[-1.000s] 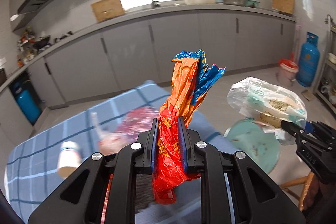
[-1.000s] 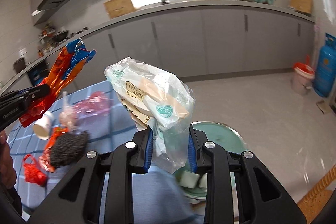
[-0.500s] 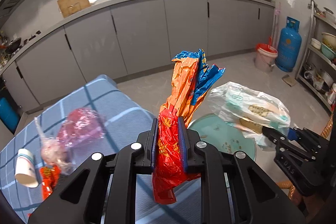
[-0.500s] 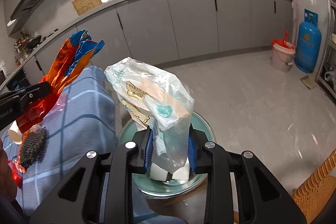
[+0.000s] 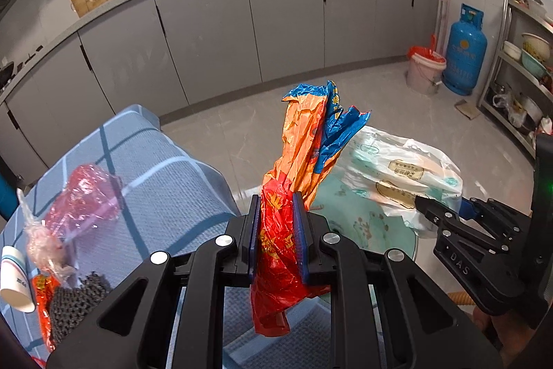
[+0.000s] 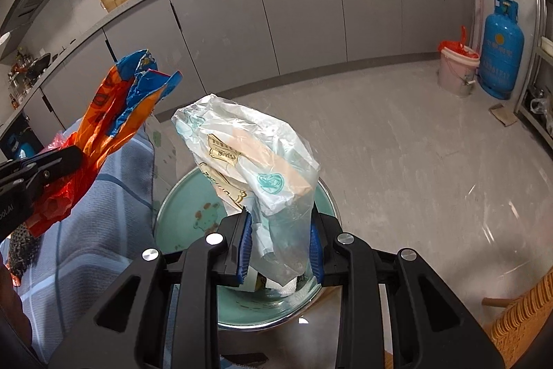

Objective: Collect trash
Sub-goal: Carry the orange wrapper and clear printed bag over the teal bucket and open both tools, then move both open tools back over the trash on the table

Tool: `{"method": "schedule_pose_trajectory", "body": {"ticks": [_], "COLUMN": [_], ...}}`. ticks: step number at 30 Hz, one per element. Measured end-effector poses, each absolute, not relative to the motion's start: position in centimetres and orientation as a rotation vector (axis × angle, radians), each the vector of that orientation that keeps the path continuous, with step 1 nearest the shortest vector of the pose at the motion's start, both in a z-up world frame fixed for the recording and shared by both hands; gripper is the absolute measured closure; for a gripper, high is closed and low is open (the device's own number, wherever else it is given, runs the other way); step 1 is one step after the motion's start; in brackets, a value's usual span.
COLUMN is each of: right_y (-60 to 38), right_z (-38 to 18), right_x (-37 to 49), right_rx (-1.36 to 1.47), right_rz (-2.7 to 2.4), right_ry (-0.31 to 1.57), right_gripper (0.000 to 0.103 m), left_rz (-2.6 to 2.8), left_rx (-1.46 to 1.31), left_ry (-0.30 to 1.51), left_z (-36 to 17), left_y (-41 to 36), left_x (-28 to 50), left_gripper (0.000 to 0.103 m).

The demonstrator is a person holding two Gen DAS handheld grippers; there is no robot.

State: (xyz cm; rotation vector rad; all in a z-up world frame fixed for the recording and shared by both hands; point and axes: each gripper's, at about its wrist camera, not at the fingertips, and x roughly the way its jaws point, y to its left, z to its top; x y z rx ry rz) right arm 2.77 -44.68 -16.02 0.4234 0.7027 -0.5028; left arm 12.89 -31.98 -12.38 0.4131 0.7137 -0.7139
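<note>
My left gripper is shut on a crumpled orange, red and blue snack wrapper that sticks up between its blue pads; the wrapper also shows at the left of the right wrist view. My right gripper is shut on a clear plastic bag printed with teal and gold labels. In the left wrist view that bag hangs at the right over a round teal basin. The basin lies directly below the right gripper, with white scraps in it.
A table with a blue checked cloth holds a pink plastic bag, a paper cup, a dark mesh scrubber and a red wrapper. Grey cabinets line the back; a blue gas cylinder and lined bucket stand right. A wicker chair is near.
Both grippers have sunk and swung right, away from the table, still holding their trash. The teal basin now sits under the right gripper and close to the left one.
</note>
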Motion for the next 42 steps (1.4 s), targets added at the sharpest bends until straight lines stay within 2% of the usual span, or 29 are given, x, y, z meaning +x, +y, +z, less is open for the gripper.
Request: {"method": "schedule_pose_trajectory", "body": {"ticks": [6, 8, 9, 11, 14, 15, 16, 19, 22, 29, 42], "right_y": [-45.1, -45.2, -45.2, -45.5, -45.6, -45.6, -45.6, -45.7, -45.4, -43.4, -38.0], "right_z": [-17.6, -18.1, -18.5, -19.0, -19.3, -19.3, -19.2, -18.9, -18.3, -15.7, -11.5], "right_x": [3.6, 4.1, 4.3, 4.5, 4.4, 4.3, 4.1, 3.5, 3.0, 2.9, 3.7], "right_rx": [0.438, 0.44, 0.44, 0.443, 0.44, 0.437, 0.439, 0.447, 0.447, 0.415, 0.342], "right_rz": [-0.492, -0.476, -0.469, -0.476, -0.487, -0.491, -0.495, -0.509, -0.514, -0.481, -0.39], "right_ry": [0.732, 0.742, 0.748, 0.755, 0.761, 0.763, 0.762, 0.756, 0.746, 0.709, 0.667], "right_gripper": [0.073, 0.067, 0.064, 0.05, 0.05, 0.05, 0.048, 0.041, 0.04, 0.034, 0.031], "left_rz": [-0.726, -0.737, -0.737, -0.727, -0.727, -0.724, -0.718, -0.718, -0.707, -0.668, -0.612], "left_rx": [0.438, 0.449, 0.452, 0.448, 0.448, 0.445, 0.442, 0.435, 0.436, 0.408, 0.355], "left_ry": [0.746, 0.769, 0.778, 0.791, 0.793, 0.789, 0.781, 0.773, 0.766, 0.752, 0.722], "left_z": [-14.0, -14.7, -15.0, -15.4, -15.4, -15.2, -15.1, -14.6, -14.2, -12.5, -9.6], "left_y": [-33.1, -33.5, -33.5, -33.4, -33.1, -33.0, -32.9, -32.6, -32.0, -29.5, -24.8], "left_x": [13.3, 13.5, 13.7, 14.0, 14.2, 14.2, 14.2, 14.1, 13.8, 13.8, 13.4], "left_gripper": [0.084, 0.083, 0.08, 0.059, 0.053, 0.049, 0.04, 0.036, 0.027, 0.024, 0.023]}}
